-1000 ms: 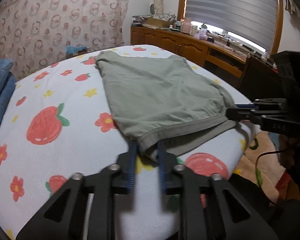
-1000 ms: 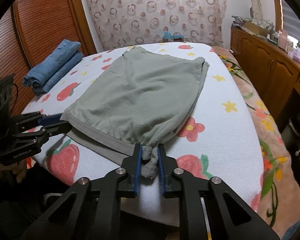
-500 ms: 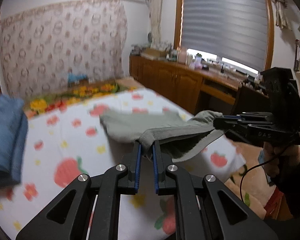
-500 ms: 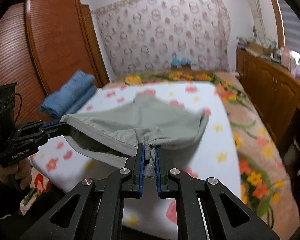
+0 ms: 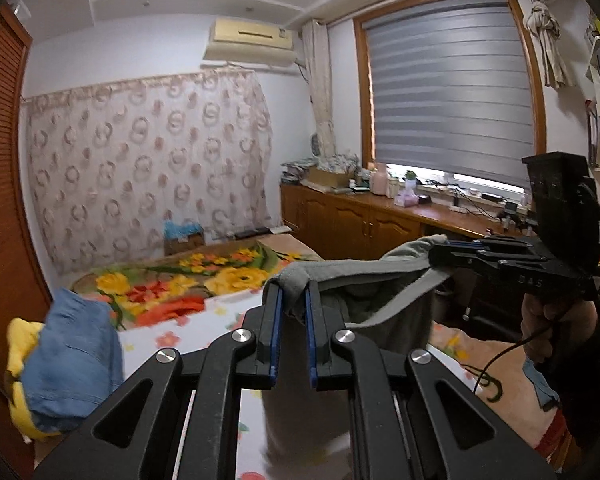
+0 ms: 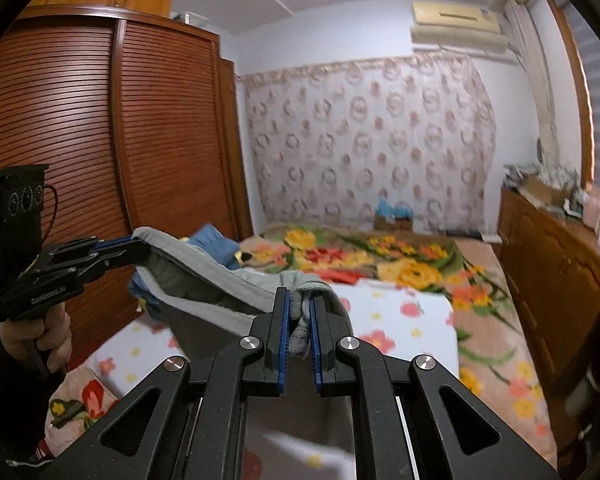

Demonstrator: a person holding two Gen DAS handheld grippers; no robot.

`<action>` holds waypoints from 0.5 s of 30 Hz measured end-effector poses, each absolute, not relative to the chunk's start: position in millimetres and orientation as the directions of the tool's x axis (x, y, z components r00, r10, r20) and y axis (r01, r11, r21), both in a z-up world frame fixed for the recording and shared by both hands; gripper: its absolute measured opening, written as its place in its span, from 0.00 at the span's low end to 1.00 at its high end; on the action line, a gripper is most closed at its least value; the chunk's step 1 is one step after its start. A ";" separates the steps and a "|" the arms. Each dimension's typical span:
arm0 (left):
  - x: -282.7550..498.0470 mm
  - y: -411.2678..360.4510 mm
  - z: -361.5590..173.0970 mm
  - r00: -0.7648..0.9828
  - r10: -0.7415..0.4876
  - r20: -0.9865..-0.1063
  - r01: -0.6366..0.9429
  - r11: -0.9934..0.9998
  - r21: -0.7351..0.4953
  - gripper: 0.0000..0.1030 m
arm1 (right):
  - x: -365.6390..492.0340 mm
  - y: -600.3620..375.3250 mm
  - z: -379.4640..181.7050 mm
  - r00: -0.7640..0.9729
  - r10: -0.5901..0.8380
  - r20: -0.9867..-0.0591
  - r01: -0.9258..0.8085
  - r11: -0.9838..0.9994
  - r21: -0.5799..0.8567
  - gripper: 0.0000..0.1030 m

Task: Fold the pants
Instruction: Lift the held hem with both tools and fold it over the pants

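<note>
Waistband corners of the grey-green pants [image 5: 380,276] are clamped by the left hand-held gripper [image 5: 292,300] and the right hand-held gripper [image 6: 298,312]; the garment is held stretched between them above the bed [image 6: 404,320]. Folded blue jeans [image 5: 76,360] are seen farther left.

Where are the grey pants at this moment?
The grey pants hang above the bed, stretched between the left gripper and right gripper.

The pants [image 5: 380,280] hang between both claws above the bed [image 5: 220,320].
</note>
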State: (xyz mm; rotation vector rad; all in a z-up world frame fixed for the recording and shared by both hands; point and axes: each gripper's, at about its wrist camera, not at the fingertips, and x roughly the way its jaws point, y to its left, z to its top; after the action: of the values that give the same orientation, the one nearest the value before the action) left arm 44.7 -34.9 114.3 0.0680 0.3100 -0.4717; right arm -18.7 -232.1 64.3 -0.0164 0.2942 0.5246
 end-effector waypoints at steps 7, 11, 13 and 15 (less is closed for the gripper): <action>86.4 -15.7 99.5 0.876 -0.355 -0.326 0.381 0.925 0.016 0.11 | 29.4 -222.7 57.1 0.807 0.505 -0.307 -0.519 0.854 0.042 0.09; 130.5 -3.9 108.7 0.907 -0.305 -0.291 0.328 0.944 0.032 0.11 | 82.3 -215.0 67.2 0.812 0.498 -0.303 -0.511 0.858 0.040 0.08; 136.1 0.2 121.4 0.926 -0.288 -0.244 0.310 0.949 0.056 0.11 | 101.8 -211.9 81.0 0.827 0.492 -0.272 -0.499 0.865 0.047 0.08; 134.8 1.4 124.6 0.929 -0.273 -0.250 0.302 0.950 0.083 0.11 | 109.3 -210.0 88.3 0.826 0.500 -0.262 -0.501 0.863 0.069 0.08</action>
State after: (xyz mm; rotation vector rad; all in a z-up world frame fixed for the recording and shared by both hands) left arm 134.8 1.4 124.6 0.1204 0.2384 -0.2952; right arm 109.3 -210.0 88.3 -0.0031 0.2773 0.5314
